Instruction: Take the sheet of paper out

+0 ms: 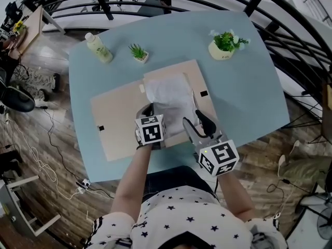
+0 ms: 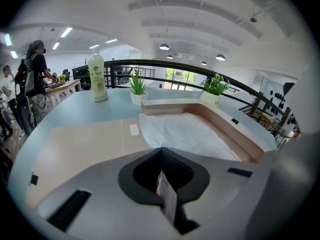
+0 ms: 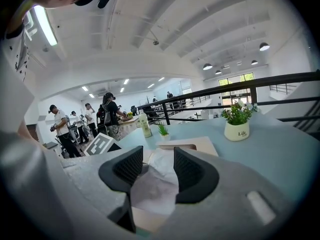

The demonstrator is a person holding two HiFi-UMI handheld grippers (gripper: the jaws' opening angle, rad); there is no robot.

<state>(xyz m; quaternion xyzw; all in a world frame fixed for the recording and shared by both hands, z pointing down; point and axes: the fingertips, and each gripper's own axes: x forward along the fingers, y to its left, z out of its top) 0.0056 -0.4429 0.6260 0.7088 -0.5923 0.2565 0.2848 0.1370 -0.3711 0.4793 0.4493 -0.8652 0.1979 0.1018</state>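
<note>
A white sheet of paper lies crumpled in a flat open cardboard box on the light blue table. The box's lid is folded out flat to the left. My left gripper sits at the paper's near left corner. In the left gripper view its jaws are shut on a thin sheet edge, apparently the paper. My right gripper hovers at the paper's near right side. It is open, with the paper showing below the gap, untouched.
A pale green bottle, a small spiky plant and a larger potted plant stand along the table's far side. A black railing curves behind the table. People stand at desks far to the left.
</note>
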